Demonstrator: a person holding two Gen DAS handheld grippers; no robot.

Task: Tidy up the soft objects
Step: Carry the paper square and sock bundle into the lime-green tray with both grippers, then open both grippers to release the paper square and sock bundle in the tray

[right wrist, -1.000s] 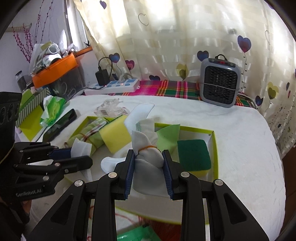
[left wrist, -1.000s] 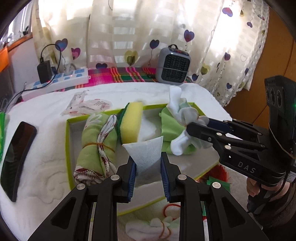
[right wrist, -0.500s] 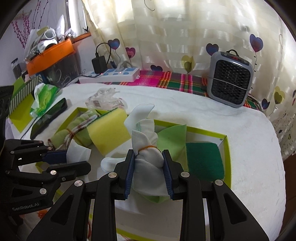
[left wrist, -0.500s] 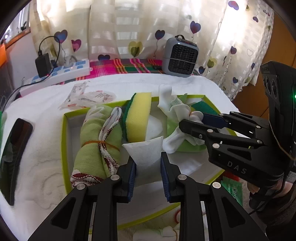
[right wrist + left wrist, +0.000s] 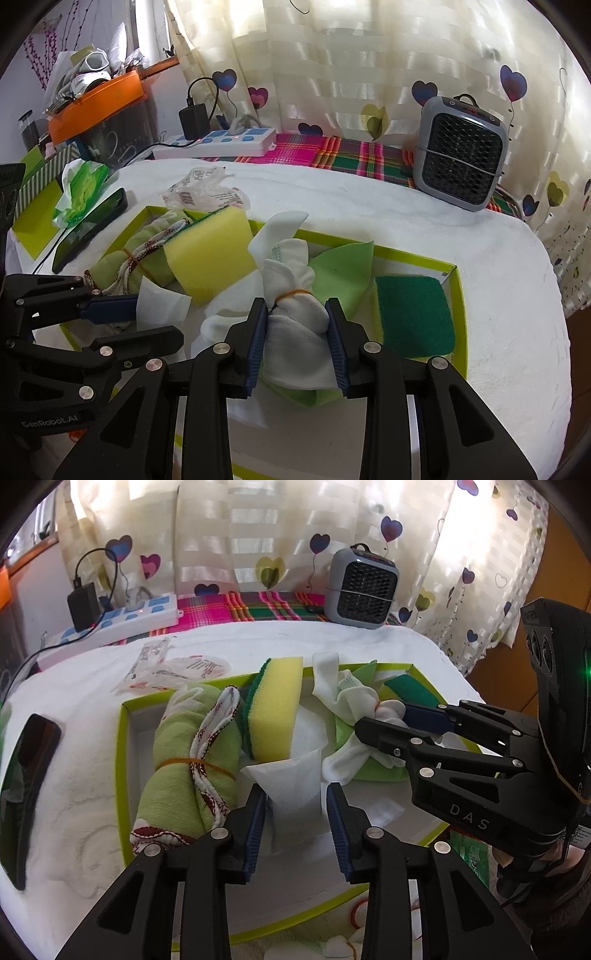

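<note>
- L gripper [image 5: 295, 805]: fingers pinching white wipe [image 5: 295, 786], held over front-mid of green-rimmed tray [image 5: 123, 738]
- R gripper [image 5: 296, 321]: fingers clamped on white sock bundle [image 5: 295, 328] w/ rubber band, over green cloth [image 5: 343, 273] in tray
- Also in tray: rolled green towel [image 5: 192, 760] at left, yellow sponge [image 5: 275, 709] on edge, green scrub pad [image 5: 413, 314] at right

A lime-green-rimmed tray [image 5: 123, 738] with a white floor sits on a white towelled table [image 5: 369, 206]. Inside lie a pale green cloth roll [image 5: 184, 760] edged in red and white, a yellow sponge [image 5: 275, 709] backed in dark green, a white sock bundle [image 5: 295, 321], a light green cloth [image 5: 343, 269] and a dark green scouring pad [image 5: 413, 314]. Cream striped curtains [image 5: 351, 66] carry coloured hearts. The grey heater [image 5: 460, 155] stands on pink-green plaid fabric [image 5: 332, 151].
</note>
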